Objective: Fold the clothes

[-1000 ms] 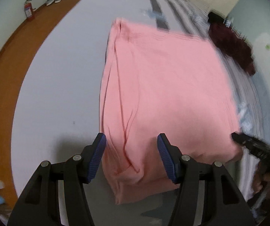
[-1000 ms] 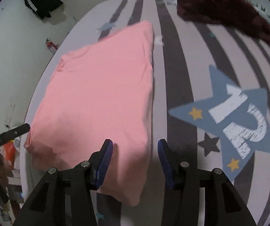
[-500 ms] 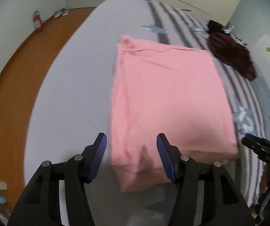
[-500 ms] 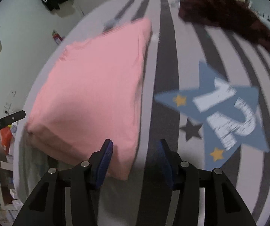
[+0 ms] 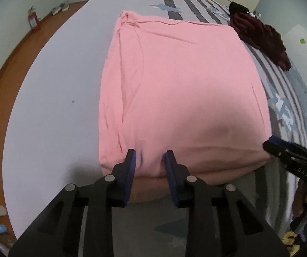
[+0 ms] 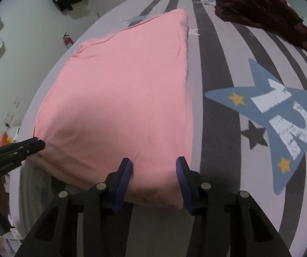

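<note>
A folded pink garment (image 5: pixel 181 90) lies flat on the bed; it also fills the middle of the right wrist view (image 6: pixel 121 96). My left gripper (image 5: pixel 150 158) sits on the left part of its near edge. Its jaws are closing, with fabric bunched and creased between the blue pads. My right gripper (image 6: pixel 153 165) is over the right part of the same edge. Its jaws are closing slightly, and smooth fabric lies between the pads without being pinched. Each gripper shows at the side of the other's view, the right one (image 5: pixel 282 152) and the left one (image 6: pixel 25 147).
A dark red garment (image 6: pixel 271 15) lies crumpled at the far right of the bed. The bed cover is plain grey on the left (image 5: pixel 57 85), striped with a blue star print (image 6: pixel 271 111) on the right. Wooden floor (image 5: pixel 3 64) and a fire extinguisher (image 5: pixel 33 20) lie beyond the left edge.
Both grippers have come down onto the near edge of the pink garment. The left jaws have narrowed sharply around the fabric; the right jaws have narrowed a little.
</note>
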A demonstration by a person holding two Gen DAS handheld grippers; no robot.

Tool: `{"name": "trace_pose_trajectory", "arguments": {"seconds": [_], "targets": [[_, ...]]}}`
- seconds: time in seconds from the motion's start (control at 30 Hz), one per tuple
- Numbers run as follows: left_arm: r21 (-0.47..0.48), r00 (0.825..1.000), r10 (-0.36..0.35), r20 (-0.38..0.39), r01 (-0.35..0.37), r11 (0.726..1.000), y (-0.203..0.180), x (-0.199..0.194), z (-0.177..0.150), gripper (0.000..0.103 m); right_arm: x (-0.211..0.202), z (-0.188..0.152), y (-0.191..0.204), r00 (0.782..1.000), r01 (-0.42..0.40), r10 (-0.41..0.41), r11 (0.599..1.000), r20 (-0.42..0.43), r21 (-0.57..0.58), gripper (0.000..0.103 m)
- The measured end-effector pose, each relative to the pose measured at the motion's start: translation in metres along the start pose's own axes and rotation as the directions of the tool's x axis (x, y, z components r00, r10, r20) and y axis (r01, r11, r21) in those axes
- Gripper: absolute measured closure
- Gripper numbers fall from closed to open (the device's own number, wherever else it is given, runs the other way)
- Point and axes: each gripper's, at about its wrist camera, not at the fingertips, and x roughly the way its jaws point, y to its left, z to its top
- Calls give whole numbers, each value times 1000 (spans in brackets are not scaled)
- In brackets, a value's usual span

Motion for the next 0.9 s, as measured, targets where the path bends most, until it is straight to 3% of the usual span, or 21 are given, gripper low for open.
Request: {"name": "trace_pose_trajectory", "arguments": {"seconds": [0.07, 0.17, 0.3, 0.4, 0.47, 0.6, 0.67, 0.7, 0.73, 0.8, 0.83, 0.9], "targets": [[-19, 1000, 3, -6, -3, 1000, 4, -9, 3, 77, -4, 1, -3, 1000, 3, -3, 1000, -21, -3, 65], [-46, 998, 6, 63, -3, 999, 8, -28, 23, 77, -21, 10, -11, 999, 39, -38, 999, -26, 11, 65], [-33, 991, -23, 135, 28, 999, 2, -17, 69, 77, -36, 59, -17, 994, 45, -48, 998, 94, 32, 63], [-12, 986, -50, 159, 53, 999, -4, 10, 111, 77, -15, 108, -14, 986, 53, -56, 998, 157, 23, 64], [3, 984, -61, 166, 61, 998, -9, 28, 134, 77, 6, 142, -13, 982, 53, -55, 998, 182, 14, 79], [55, 983, -72, 167, 64, 996, -16, 65, 175, 77, 50, 201, -10, 977, 37, -41, 999, 211, 22, 81], [48, 990, -39, 135, 33, 998, -9, 86, 188, 79, 69, 224, -10, 974, 29, -34, 999, 222, 25, 81], [33, 992, -23, 122, 19, 999, -1, 96, 190, 85, 78, 230, -13, 975, 35, -41, 999, 216, 30, 81], [6, 992, -22, 126, 22, 1000, 10, 99, 190, 100, 88, 233, -17, 977, 45, -52, 998, 206, 37, 83], [-44, 989, -42, 139, 48, 998, 28, 100, 191, 101, 97, 233, -29, 977, 45, -55, 998, 208, 53, 88], [-59, 988, -62, 138, 71, 996, 34, 98, 192, 101, 101, 232, -36, 976, 43, -54, 997, 211, 60, 101], [-53, 989, -61, 138, 69, 996, 33, 92, 193, 101, 96, 232, -54, 975, 4, -24, 996, 219, 92, 103]]}}
